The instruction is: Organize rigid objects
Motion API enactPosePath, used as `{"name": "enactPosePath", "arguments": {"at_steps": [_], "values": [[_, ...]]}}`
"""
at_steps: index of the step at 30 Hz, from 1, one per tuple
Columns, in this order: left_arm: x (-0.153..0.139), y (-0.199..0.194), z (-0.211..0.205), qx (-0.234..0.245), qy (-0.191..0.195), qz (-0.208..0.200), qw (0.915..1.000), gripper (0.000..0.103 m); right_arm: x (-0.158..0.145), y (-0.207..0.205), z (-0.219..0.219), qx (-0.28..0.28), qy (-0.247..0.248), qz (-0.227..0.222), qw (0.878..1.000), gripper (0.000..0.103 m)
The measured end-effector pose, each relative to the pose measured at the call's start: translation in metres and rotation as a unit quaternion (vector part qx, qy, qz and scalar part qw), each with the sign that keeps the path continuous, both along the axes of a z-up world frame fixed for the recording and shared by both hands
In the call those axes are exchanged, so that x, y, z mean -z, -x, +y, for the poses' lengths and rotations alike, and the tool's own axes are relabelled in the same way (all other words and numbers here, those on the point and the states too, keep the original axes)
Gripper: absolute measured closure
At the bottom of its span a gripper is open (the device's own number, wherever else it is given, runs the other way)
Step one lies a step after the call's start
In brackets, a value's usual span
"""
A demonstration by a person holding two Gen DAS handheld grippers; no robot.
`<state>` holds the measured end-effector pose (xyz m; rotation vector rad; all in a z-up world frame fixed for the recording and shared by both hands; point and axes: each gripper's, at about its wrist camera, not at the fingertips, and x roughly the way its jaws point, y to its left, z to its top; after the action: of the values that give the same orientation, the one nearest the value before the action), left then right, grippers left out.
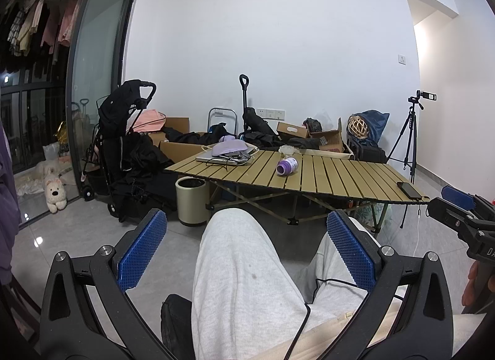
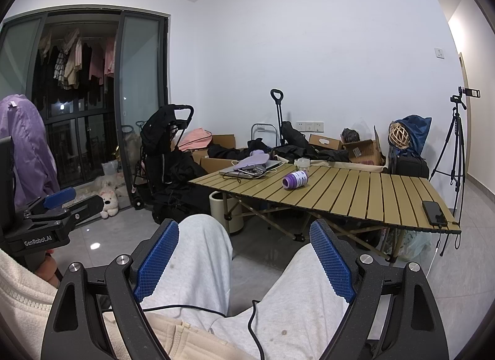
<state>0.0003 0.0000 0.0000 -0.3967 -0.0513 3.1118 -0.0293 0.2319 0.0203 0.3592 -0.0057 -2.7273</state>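
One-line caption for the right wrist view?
Open right tool over the seated person's knees, facing a slatted table with a purple bottle lying on its side.

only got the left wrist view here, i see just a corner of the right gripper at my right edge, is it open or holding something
Observer: The right gripper is open. Its blue fingers are spread wide and hold nothing; only the person's grey-trousered legs show behind the gap.
Operator: ok, and whats the purple stuff cut off at my left edge
Observer: In the right wrist view it is a purple garment draped over something upright. What is under it is hidden.
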Motion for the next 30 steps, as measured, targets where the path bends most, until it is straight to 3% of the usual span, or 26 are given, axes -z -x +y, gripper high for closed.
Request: {"name": "enactPosePath", "arguments": {"at_steps": [30], "values": [[0.0032, -0.0007, -0.0006, -0.001, 0.0, -0.001, 1.0, 0.0, 0.001, 0.0022, 0.0023, 0.0, -0.001, -0.002, 1.0, 0.012]]}}
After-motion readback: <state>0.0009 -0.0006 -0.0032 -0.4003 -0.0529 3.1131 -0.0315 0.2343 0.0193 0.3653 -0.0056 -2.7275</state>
